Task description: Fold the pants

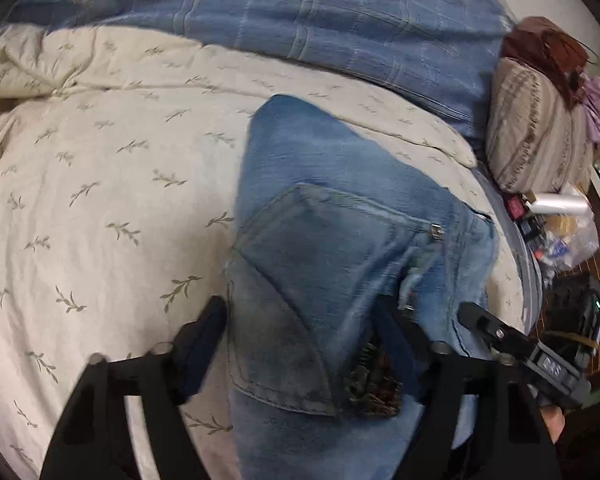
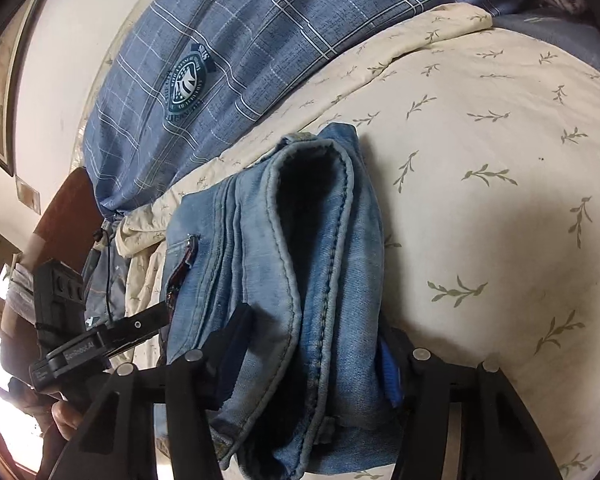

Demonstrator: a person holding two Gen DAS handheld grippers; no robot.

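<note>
Light blue jeans (image 1: pixel 320 248) lie folded on a cream leaf-print bedspread (image 1: pixel 100 200), back pocket up. My left gripper (image 1: pixel 304 332) has its fingers on either side of the waist end of the folded jeans and grips the denim. The right gripper shows in the left wrist view (image 1: pixel 500 332) at the jeans' right edge. In the right wrist view my right gripper (image 2: pixel 316 344) is shut on the stacked leg hems of the jeans (image 2: pixel 300 220), with the cuff opening facing the camera. The left gripper shows there at the left (image 2: pixel 140 324).
A blue plaid blanket (image 1: pixel 300 20) lies across the far side of the bed (image 2: pixel 220 60). A striped pillow (image 1: pixel 540 136) with clothes on it sits at the right. Clutter and a plastic bag (image 1: pixel 568 236) lie beside the bed's right edge.
</note>
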